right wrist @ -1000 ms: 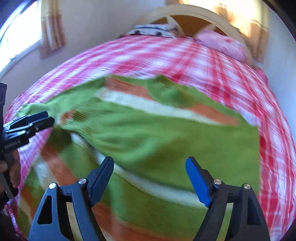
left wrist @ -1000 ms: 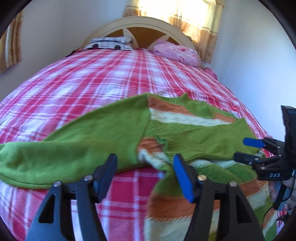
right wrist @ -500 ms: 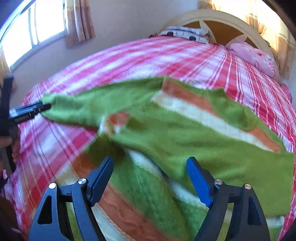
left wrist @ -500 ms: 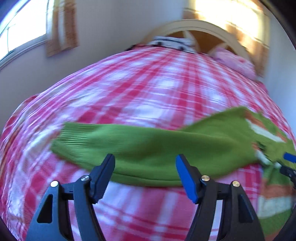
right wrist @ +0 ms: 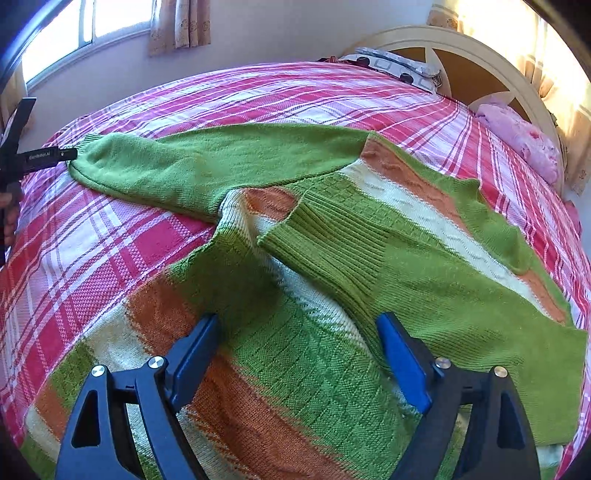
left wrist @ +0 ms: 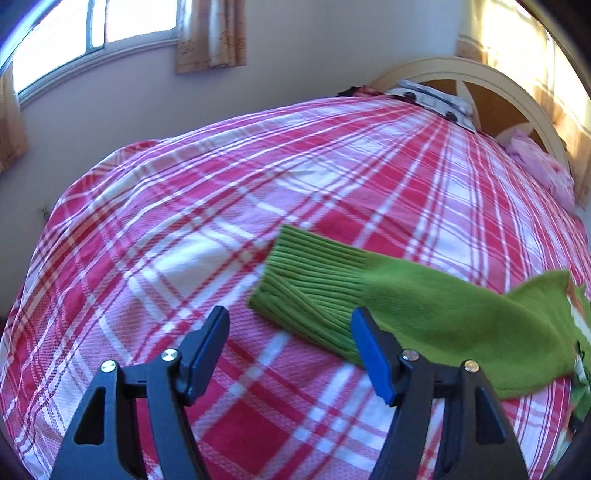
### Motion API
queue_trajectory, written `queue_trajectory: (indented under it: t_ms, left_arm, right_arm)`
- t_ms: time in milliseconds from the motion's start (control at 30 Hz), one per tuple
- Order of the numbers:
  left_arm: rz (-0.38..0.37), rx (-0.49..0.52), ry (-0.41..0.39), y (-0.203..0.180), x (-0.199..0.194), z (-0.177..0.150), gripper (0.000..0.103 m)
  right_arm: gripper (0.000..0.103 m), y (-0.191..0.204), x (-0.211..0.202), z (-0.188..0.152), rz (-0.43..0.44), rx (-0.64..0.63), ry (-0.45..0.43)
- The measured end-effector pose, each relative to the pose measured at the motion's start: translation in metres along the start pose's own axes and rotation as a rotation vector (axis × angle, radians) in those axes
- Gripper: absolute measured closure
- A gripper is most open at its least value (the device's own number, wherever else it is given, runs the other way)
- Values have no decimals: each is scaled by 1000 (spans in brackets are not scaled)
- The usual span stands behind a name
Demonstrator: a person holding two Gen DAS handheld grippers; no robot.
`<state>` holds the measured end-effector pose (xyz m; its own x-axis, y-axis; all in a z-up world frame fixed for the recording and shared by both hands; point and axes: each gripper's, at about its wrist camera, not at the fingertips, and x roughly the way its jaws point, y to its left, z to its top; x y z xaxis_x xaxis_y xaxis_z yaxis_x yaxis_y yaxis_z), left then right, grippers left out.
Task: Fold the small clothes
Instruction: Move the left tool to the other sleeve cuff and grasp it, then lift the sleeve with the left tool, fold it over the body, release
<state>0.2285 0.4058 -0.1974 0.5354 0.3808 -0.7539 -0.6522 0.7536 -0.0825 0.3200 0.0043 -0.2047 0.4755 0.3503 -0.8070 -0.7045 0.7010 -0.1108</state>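
A green knit sweater (right wrist: 424,280) with orange and white stripes lies flat on the red plaid bedspread (right wrist: 110,251). One sleeve is folded over the body, its ribbed cuff (right wrist: 325,240) near the middle. The other sleeve (right wrist: 207,166) stretches out to the left. My right gripper (right wrist: 299,343) hovers over the sweater's lower body; its jaws are opening, with fabric beneath them but not pinched. My left gripper (left wrist: 290,339) is open just short of the outstretched sleeve's cuff (left wrist: 314,280), nothing pressed between its pads. In the right wrist view the left gripper (right wrist: 55,157) sits at that cuff's tip.
A cream headboard (right wrist: 480,48) with a patterned pillow (right wrist: 399,68) and a pink pillow (right wrist: 517,140) stands at the far end. A curtained window (left wrist: 92,29) and a wall run along the bed's left side. Bare plaid bedspread (left wrist: 166,240) lies left of the sleeve.
The left gripper has travelled left along the outstretched sleeve to its cuff. The right gripper has shifted over the sweater's body, and its jaws stand a little wider.
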Motion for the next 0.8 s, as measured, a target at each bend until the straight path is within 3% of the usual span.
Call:
queue_trajectory:
  t_ms: [133, 233, 400, 567, 667, 733, 800]
  left_arm:
    - [4, -42, 21, 7, 9, 6, 28]
    - [0, -15, 32, 3, 13, 8, 30]
    - [-37, -15, 36, -1, 12, 9, 50]
    - [-88, -51, 43, 3, 14, 13, 85]
    - [-129, -107, 42, 11, 13, 15, 94]
    - [-174, -160, 19, 17, 4, 16, 95]
    - [-184, -144, -1, 12, -4, 17, 96]
  right_arm:
    - [16, 7, 2, -3, -23, -17, -5]
    - [15, 7, 1, -5, -22, -14, -14]
    - [15, 8, 0, -7, -26, -14, -24]
    - [15, 9, 0, -7, -32, -17, -28]
    - [15, 8, -1, -7, -28, -21, -30]
    - [15, 8, -1, -7, -27, -19, -31]
    - [15, 7, -2, -8, -20, -12, -39]
